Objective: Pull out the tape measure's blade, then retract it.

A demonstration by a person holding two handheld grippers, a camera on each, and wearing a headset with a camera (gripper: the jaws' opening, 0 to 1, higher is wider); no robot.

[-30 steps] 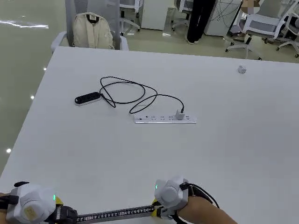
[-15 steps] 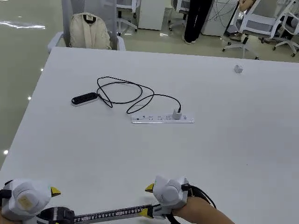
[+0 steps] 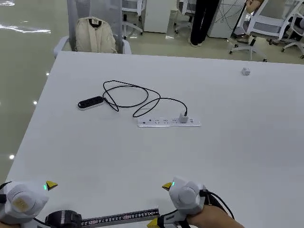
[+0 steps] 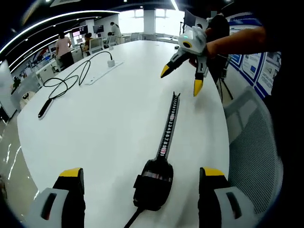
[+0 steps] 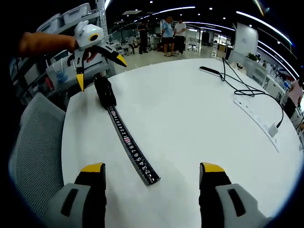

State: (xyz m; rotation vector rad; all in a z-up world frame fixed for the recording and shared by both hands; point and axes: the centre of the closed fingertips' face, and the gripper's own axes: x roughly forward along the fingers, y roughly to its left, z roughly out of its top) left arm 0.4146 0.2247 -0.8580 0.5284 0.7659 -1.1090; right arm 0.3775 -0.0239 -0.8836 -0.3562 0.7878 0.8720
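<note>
Having let go, left tool [image 5: 100, 71] and right tool [image 4: 181, 80] stand spread.
Tape measure [image 4: 154, 183] lies between them, blade [image 4: 170, 118] out.

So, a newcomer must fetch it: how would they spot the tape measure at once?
On the white table, at its near edge, the tape measure lies between the left gripper and right gripper. It is a black case with a numbered blade drawn out flat, unlike the cable and power strip farther in.
</note>
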